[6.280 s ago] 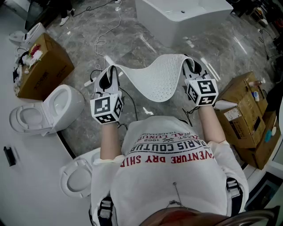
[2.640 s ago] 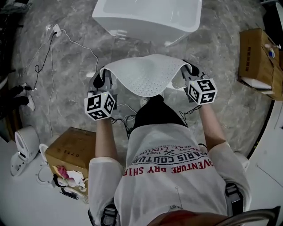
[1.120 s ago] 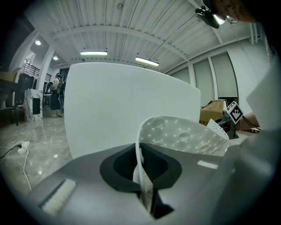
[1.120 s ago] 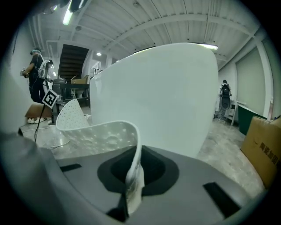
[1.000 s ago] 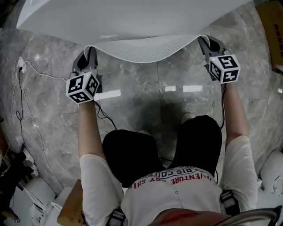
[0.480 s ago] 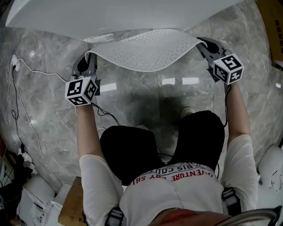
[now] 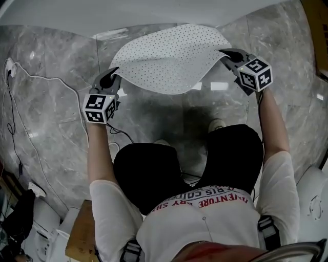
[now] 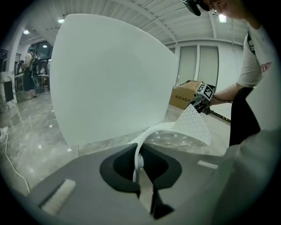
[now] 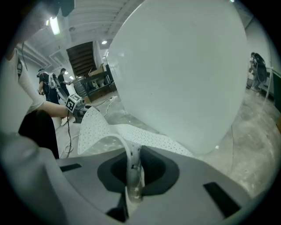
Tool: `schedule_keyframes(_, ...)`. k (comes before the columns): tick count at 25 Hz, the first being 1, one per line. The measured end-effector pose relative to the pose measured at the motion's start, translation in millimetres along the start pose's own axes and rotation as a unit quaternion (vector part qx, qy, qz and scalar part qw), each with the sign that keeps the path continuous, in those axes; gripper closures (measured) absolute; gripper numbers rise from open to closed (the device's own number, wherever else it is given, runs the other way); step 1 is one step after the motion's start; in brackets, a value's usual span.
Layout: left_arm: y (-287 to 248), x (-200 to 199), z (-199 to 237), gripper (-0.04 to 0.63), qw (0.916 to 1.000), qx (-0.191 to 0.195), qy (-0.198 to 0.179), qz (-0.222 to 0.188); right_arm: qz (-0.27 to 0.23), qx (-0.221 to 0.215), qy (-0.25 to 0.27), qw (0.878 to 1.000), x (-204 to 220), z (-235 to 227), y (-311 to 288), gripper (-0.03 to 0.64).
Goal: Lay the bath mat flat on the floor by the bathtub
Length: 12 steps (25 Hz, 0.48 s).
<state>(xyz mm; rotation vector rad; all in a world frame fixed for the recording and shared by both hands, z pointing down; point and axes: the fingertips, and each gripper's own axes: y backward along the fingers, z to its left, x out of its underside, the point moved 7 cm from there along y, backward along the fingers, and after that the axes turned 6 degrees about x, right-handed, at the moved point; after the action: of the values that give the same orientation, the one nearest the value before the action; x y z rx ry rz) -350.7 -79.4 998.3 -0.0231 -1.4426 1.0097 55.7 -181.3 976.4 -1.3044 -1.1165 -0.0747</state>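
Lower than half a second ago, the bath mat (image 7: 169, 59) has swung out from a sagging drape into a broad, almost level sheet, and both claws have sunk toward the ground with it; judged from this, the laying-down is nearly done, with only the last drop and the release left.

White bathtub (image 7: 154, 13) fills the head view's 12 o'clock edge; grey marble floor (image 7: 51, 117) spreads beneath it; the mat, white and dotted with small holes, hangs over the floor just in front of the tub at 12 o'clock, curved rather than flat; whether its far edge touches the floor cannot be told.

The person crouches, knees at 6 o'clock, both forearms stretched forward and angled down; left claw (image 7: 110, 75) at 10 o'clock is pinched tight on the mat's near left corner, and its own view shows the mat's edge squeezed between narrow jaws; right claw (image 7: 227, 52) at 1 o'clock is likewise clamped on the near right corner, held a little farther forward than the left; a thin white cable (image 7: 31, 82) trails over the floor at 9 o'clock, well apart from the mat.
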Motion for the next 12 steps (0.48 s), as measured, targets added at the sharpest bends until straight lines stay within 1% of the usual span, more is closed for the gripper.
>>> schedule_keyframes(2, -3, 16, 2, 0.575, 0.9997, 0.005, 0.018, 0.012, 0.002, -0.007, -0.032, 0.999, 10, -5, -10, 0.604)
schedule_keyframes(5, -9, 41, 3, 0.575, 0.9988, 0.011, 0.033, 0.034, 0.007, -0.011, -0.069, 0.998, 26, -12, -21, 0.604)
schedule_keyframes(7, -12, 54, 3, 0.575, 0.9979, 0.011, 0.046, 0.044, 0.025, 0.003, -0.067, 0.997, 35, -15, -27, 0.604)
schedule_keyframes(10, -20, 68, 1, 0.575, 0.9965, 0.006, 0.064, 0.054, 0.073, 0.020, -0.039, 0.996, 53, -18, -37, 0.604)
schedule_keyframes(12, -26, 74, 1, 0.574, 0.9954, -0.008, 0.085, 0.042, 0.084, 0.034, -0.041, 0.995, 62, -18, -44, 0.604)
